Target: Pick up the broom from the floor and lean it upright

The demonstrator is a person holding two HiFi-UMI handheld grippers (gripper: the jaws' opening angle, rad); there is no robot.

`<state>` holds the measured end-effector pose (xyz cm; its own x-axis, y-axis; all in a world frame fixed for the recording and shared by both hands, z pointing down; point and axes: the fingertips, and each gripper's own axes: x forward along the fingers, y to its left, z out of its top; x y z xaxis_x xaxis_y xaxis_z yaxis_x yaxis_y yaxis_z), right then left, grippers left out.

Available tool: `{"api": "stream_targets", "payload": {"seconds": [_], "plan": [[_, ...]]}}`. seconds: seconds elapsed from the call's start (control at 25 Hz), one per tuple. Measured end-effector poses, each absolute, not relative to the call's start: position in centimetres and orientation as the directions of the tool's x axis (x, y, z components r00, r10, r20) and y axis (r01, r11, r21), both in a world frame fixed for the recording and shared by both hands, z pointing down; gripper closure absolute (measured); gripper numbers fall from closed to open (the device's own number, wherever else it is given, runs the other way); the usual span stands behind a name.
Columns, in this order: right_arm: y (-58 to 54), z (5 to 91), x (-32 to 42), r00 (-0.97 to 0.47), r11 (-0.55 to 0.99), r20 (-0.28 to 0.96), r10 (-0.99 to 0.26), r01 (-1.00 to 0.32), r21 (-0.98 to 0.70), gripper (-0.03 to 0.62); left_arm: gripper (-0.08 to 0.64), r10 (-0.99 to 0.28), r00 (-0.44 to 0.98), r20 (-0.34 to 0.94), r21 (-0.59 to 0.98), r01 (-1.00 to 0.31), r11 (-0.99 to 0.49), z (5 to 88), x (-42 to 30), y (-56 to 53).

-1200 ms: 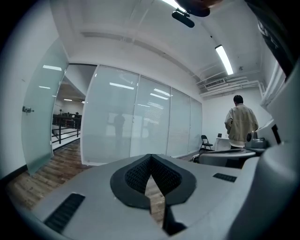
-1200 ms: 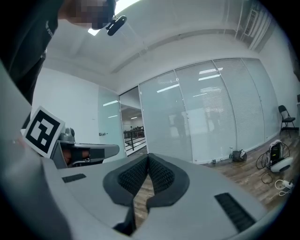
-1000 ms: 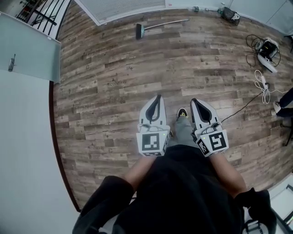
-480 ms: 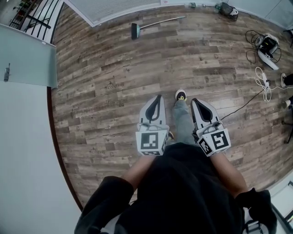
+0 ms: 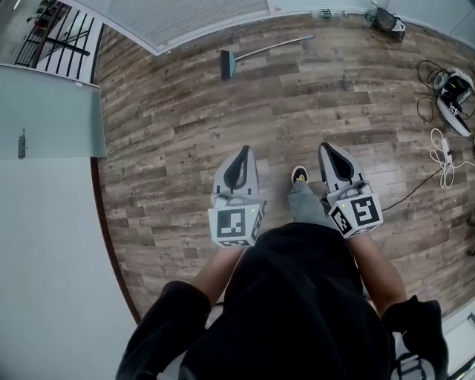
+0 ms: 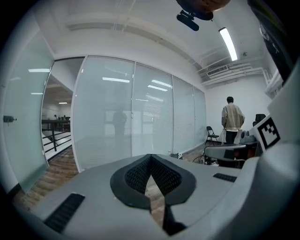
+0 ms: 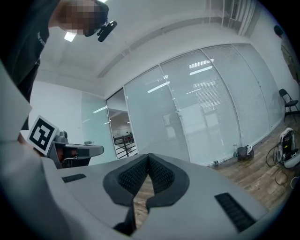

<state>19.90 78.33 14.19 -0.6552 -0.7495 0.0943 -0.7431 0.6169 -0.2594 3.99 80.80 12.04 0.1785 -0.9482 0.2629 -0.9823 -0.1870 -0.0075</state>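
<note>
The broom [image 5: 252,54] lies flat on the wooden floor at the far side of the room, close to the frosted glass wall, its dark head to the left and its thin handle running right. My left gripper [image 5: 243,151] and right gripper [image 5: 329,148] are held side by side in front of my body, well short of the broom, both shut with nothing between their jaws. In the left gripper view my left gripper [image 6: 149,158] shows its tips meeting. My right gripper [image 7: 148,157] is likewise closed in the right gripper view. Neither gripper view shows the broom.
A frosted glass wall [image 5: 193,15] runs along the far side, a glass door [image 5: 44,111] stands at the left. Cables, a power strip [image 5: 444,152] and a floor device [image 5: 454,93] lie at the right. My shoe [image 5: 299,175] steps between the grippers. A person [image 6: 232,123] stands far off.
I have walked forward across the floor with both grippers carried along, still shut. My foot has swung between them; the broom lies in the same spot.
</note>
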Motion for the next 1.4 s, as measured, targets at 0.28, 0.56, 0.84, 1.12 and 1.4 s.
{"api": "stream_targets", "payload": {"seconds": [0.28, 0.56, 0.84, 1.12, 1.4], "plan": [[68.4, 14.5, 19.7, -0.671, 0.621, 0.082, -0.737, -0.721, -0.309, 0.577, 0.545, -0.958, 0.113, 0.262, -0.07, -0.988, -0.136, 11.5, 3.8, 72.7], [63.9, 14.6, 18.8, -0.67, 0.607, 0.083, -0.738, -0.712, -0.354, 0.577, 0.545, -0.949, 0.092, 0.301, -0.077, -0.99, -0.12, 12.2, 2.2, 68.2], [59.8, 14.8, 19.1, -0.617, 0.551, 0.092, -0.781, -0.751, -0.363, 0.577, 0.545, -0.931, 0.144, 0.336, -0.046, -0.985, -0.169, 13.9, 2.8, 63.8], [53.7, 15.3, 14.6, -0.625, 0.56, 0.125, -0.77, -0.757, -0.337, 0.577, 0.545, -0.924, 0.179, 0.339, -0.006, -0.981, -0.192, 15.0, -0.3, 57.9], [48.3, 13.6, 8.7, -0.649, 0.604, 0.117, -0.752, -0.749, -0.274, 0.577, 0.545, -0.938, 0.183, 0.294, 0.038, -0.983, -0.179, 15.1, -6.0, 52.4]]}}
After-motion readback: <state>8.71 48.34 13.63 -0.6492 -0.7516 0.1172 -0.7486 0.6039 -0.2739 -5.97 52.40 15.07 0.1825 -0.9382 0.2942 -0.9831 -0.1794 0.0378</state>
